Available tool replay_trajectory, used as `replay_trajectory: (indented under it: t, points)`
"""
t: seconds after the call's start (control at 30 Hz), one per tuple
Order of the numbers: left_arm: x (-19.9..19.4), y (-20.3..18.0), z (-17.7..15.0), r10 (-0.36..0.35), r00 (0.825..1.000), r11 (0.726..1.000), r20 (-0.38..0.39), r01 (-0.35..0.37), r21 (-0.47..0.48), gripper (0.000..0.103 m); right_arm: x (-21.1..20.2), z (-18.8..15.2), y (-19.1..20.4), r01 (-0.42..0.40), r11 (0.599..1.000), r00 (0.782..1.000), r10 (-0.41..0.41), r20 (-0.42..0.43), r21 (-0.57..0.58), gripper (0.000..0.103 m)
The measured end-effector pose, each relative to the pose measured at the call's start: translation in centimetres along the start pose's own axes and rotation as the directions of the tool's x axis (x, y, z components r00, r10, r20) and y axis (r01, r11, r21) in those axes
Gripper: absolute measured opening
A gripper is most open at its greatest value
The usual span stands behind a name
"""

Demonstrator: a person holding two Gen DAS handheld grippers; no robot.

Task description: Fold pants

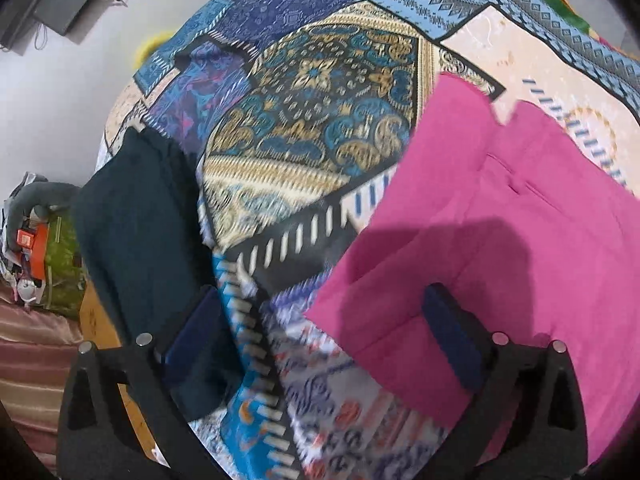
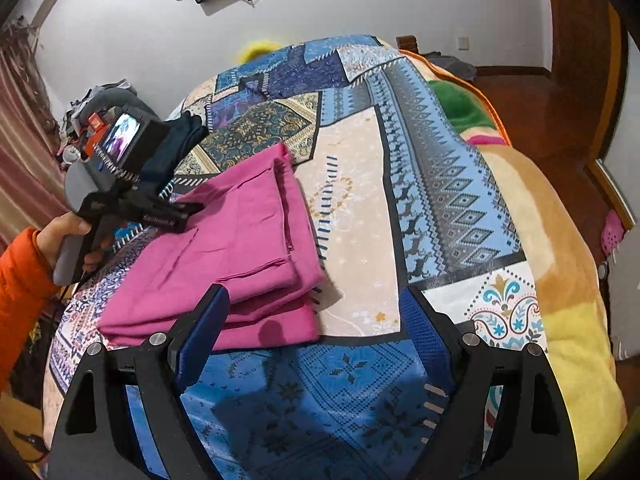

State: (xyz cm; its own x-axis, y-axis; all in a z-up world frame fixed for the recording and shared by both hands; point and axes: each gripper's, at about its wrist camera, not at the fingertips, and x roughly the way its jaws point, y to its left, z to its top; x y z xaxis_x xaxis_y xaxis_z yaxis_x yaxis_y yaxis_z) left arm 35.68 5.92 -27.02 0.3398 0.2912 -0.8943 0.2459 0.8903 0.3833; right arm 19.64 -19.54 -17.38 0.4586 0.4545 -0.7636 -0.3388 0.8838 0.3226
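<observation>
Blue-padded fingers (image 2: 204, 332) of the right gripper (image 2: 316, 336) stand spread and empty just short of the folded pink pants (image 2: 224, 248) lying on the patterned bedspread (image 2: 360, 208). Any careless nudge could slide the stacked layers askew. Only the right view shows the left gripper (image 2: 182, 212) over the pants; the left view shows its fingers spread, plus a dark garment (image 1: 132, 232).

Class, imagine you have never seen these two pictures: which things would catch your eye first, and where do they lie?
The pink pants stand out first, folded into a stack on the busy patchwork bedspread. A dark garment lies apart from them, nearer the bed's edge. Both the left gripper and the right gripper are open and empty.
</observation>
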Motion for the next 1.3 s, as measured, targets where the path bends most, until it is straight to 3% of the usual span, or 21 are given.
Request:
replay_trajectory:
  t: [0.23,0.43,0.57,0.77,0.87,0.93,1.0,1.1,1.2,1.23,1.3]
  points:
    - [-2.7,2.3,-4.8,-0.111,0.994,0.989,-0.014,0.109,-0.096,0.103,-0.2,0.4,1.0,-0.027,0.999,1.000,0.027,0.015,-0.029,0.084]
    - [-4.9,2.8,-9.3,-0.260,0.965,0.942,0.036,0.262,-0.211,0.103,1.2,0.4,1.6,-0.074,0.997,0.997,0.073,-0.021,-0.034,0.084]
    - [-6.2,3.0,-10.8,-0.264,0.959,0.926,0.099,0.281,-0.252,0.101,2.9,0.8,1.2,-0.092,0.996,0.994,0.092,-0.052,0.000,0.084]
    - [-6.8,3.4,-12.0,-0.291,0.939,0.897,0.185,0.335,-0.289,0.078,5.1,1.0,1.3,-0.089,0.996,0.989,0.087,-0.120,-0.013,0.063]
    - [-7.0,3.5,-12.3,-0.313,0.927,0.882,0.208,0.365,-0.298,0.063,5.4,0.3,1.7,-0.107,0.993,0.985,0.100,-0.143,-0.047,0.054]
    - [-6.8,3.4,-12.5,-0.362,0.908,0.859,0.210,0.412,-0.304,0.046,5.4,0.2,1.8,-0.122,0.990,0.982,0.112,-0.149,-0.064,0.047]
    - [-6.6,3.5,-12.5,-0.381,0.899,0.841,0.214,0.433,-0.323,0.043,5.3,0.3,2.0,-0.123,0.988,0.982,0.108,-0.154,-0.095,0.040]
    - [-6.6,3.6,-12.9,-0.385,0.896,0.829,0.223,0.441,-0.342,0.043,5.5,0.3,2.3,-0.112,0.985,0.983,0.090,-0.161,-0.134,0.038]
    - [-6.9,4.1,-13.6,-0.366,0.903,0.823,0.226,0.427,-0.375,0.039,5.8,0.3,2.2,-0.092,0.982,0.984,0.064,-0.167,-0.167,0.038]
    - [-7.0,4.2,-13.9,-0.355,0.908,0.826,0.222,0.416,-0.381,0.034,5.9,0.3,2.2,-0.082,0.981,0.985,0.053,-0.167,-0.176,0.038]
    - [-7.2,4.0,-14.3,-0.329,0.920,0.849,0.213,0.387,-0.361,0.032,6.3,0.6,2.1,-0.057,0.981,0.986,0.026,-0.166,-0.188,0.037]
